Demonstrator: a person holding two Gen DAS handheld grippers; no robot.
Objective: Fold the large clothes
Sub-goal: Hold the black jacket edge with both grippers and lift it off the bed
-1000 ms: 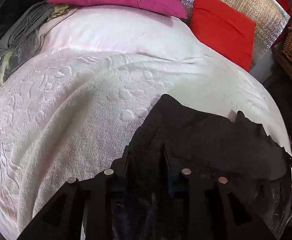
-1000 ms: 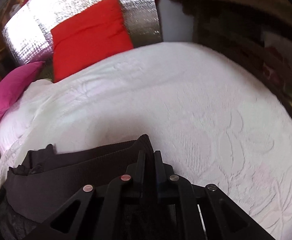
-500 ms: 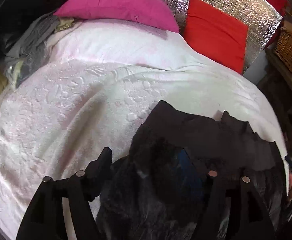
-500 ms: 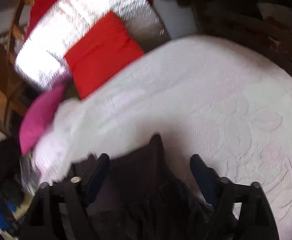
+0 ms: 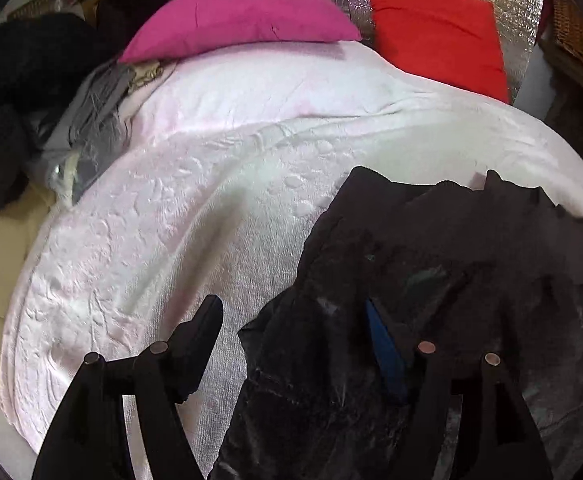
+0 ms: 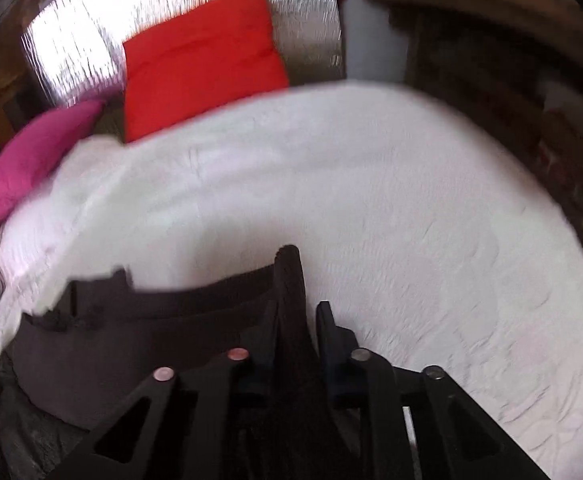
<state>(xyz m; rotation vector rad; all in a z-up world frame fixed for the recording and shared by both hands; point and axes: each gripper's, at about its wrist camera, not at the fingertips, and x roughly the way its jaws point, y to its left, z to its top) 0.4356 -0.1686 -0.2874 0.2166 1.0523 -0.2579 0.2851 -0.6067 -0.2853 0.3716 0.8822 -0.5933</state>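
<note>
The left gripper (image 5: 295, 332) gapes wide above the crumpled black fabric garment (image 5: 431, 264) on the white embossed bedspread (image 5: 195, 216); the right gripper (image 6: 296, 320) pinches the garment's upper corner.

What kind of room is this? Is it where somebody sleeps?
Most likely a bedroom. A big bed with a white bedspread fills both views, a pink pillow and a red pillow sit at its head, and a dark garment lies on it for folding.

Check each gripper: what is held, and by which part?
The left gripper holds nothing. The right gripper pinches the dark garment at its upper edge corner.
</note>
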